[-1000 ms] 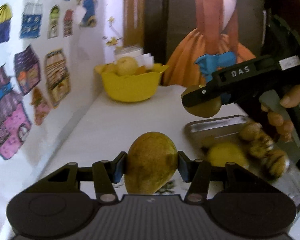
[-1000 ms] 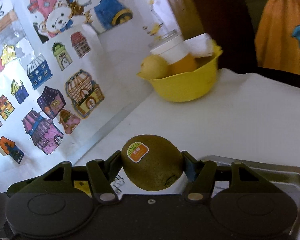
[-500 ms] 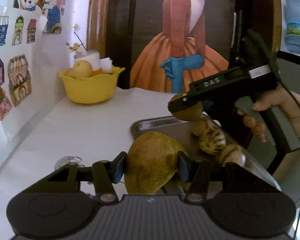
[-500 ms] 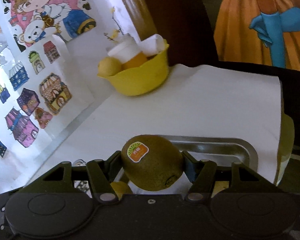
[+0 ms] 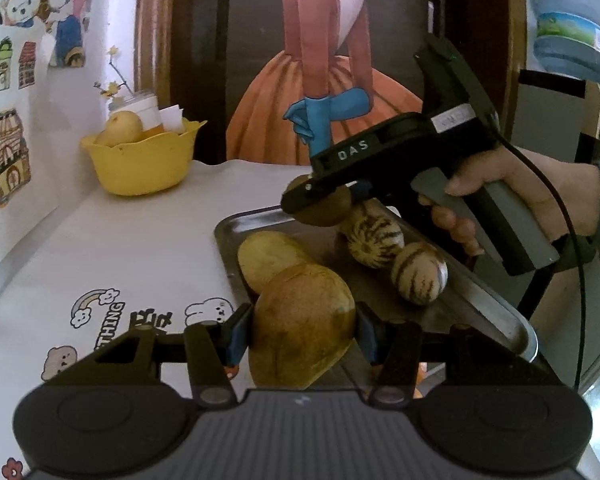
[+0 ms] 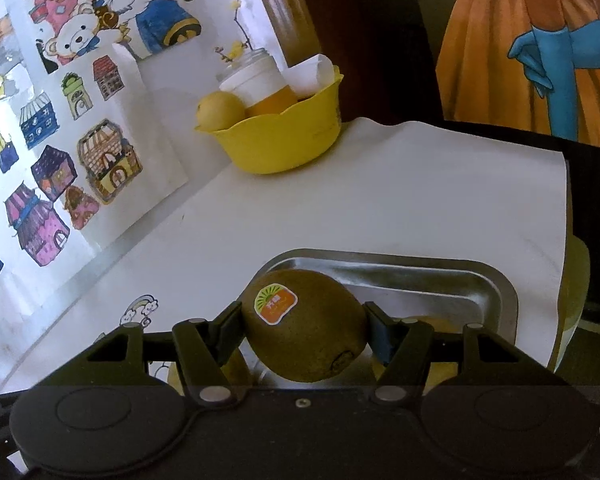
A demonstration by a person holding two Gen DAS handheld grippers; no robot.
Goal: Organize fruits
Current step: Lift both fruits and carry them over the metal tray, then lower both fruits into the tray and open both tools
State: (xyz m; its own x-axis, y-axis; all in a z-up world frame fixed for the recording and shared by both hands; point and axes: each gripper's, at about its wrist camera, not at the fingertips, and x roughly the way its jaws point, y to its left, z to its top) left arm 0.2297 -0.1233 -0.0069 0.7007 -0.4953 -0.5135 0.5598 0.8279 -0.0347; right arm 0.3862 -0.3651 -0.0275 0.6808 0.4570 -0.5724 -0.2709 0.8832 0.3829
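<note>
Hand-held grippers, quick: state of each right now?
Left hand-held gripper: closed on a mango.
Right hand-held gripper: closed on a kiwi.

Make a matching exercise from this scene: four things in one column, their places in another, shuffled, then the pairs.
Things:
1. kiwi
2. mango
3. striped melons
4. pear

Places:
A. in the yellow bowl
B. between the left tool's pads
C. lying on the metal tray
D. between the right tool's pads

Pairs: 1-D, 2-B, 3-C, 4-A
</note>
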